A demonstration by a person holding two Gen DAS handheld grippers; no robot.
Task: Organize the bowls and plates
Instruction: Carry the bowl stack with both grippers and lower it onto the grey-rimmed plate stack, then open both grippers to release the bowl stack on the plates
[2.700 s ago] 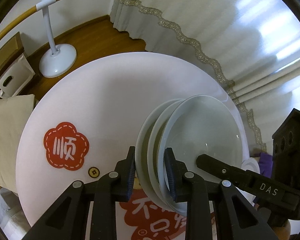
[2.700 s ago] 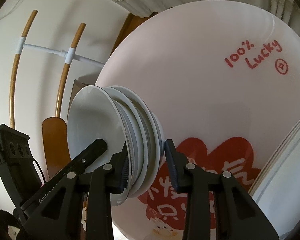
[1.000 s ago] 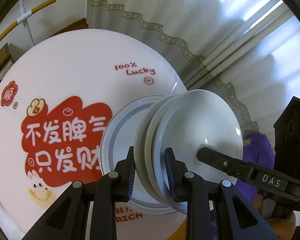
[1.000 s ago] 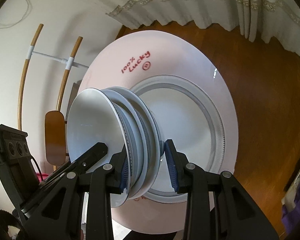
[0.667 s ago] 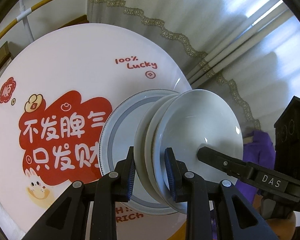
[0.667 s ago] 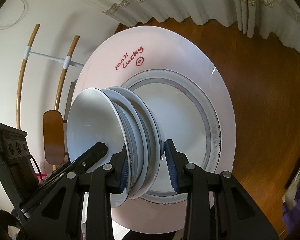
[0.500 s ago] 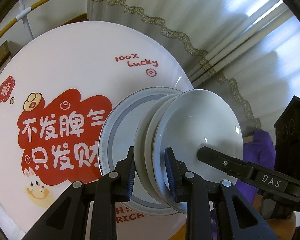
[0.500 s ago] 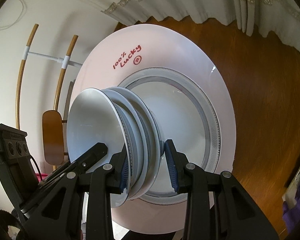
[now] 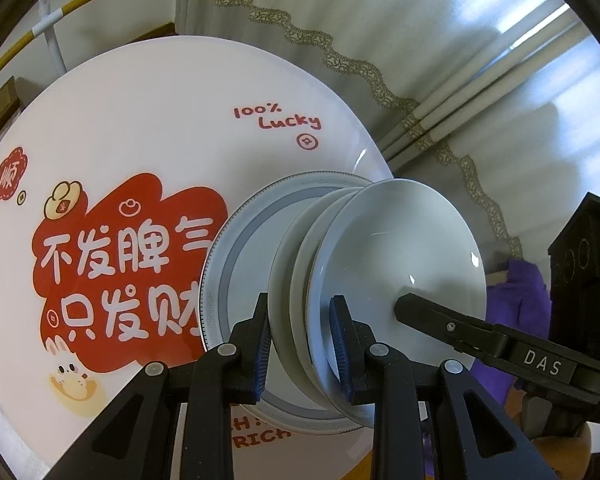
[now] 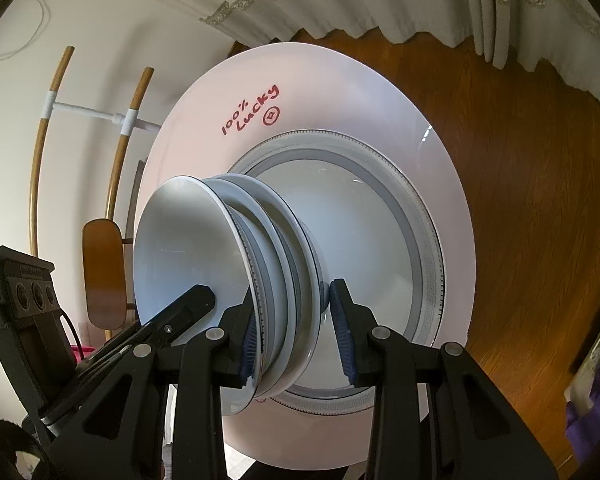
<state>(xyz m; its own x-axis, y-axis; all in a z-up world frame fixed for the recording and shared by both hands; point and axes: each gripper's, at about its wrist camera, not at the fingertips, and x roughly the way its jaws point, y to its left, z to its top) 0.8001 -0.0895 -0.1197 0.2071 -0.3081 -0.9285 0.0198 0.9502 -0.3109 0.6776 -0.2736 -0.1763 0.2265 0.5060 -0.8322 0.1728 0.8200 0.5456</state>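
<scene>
**A:** so what's everything sitting on?

**B:** a round white counter [image 9: 140, 128] with a big red cartoon print [image 9: 116, 280], Chinese characters on it, plus "100% Lucky" [image 9: 278, 118] in red toward the far side.

**A:** anything lying straight on it?

**B:** one large plate with a grey patterned rim [image 10: 424, 248], flat on the right half, near the edge. Can't tell if the stack above touches it. Wood floor [image 10: 540, 200] beyond.

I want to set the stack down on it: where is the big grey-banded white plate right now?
In both wrist views the grey-banded white plate lies on the round pink table, just behind the stack of white bowls, near the "100% Lucky" print.
</scene>
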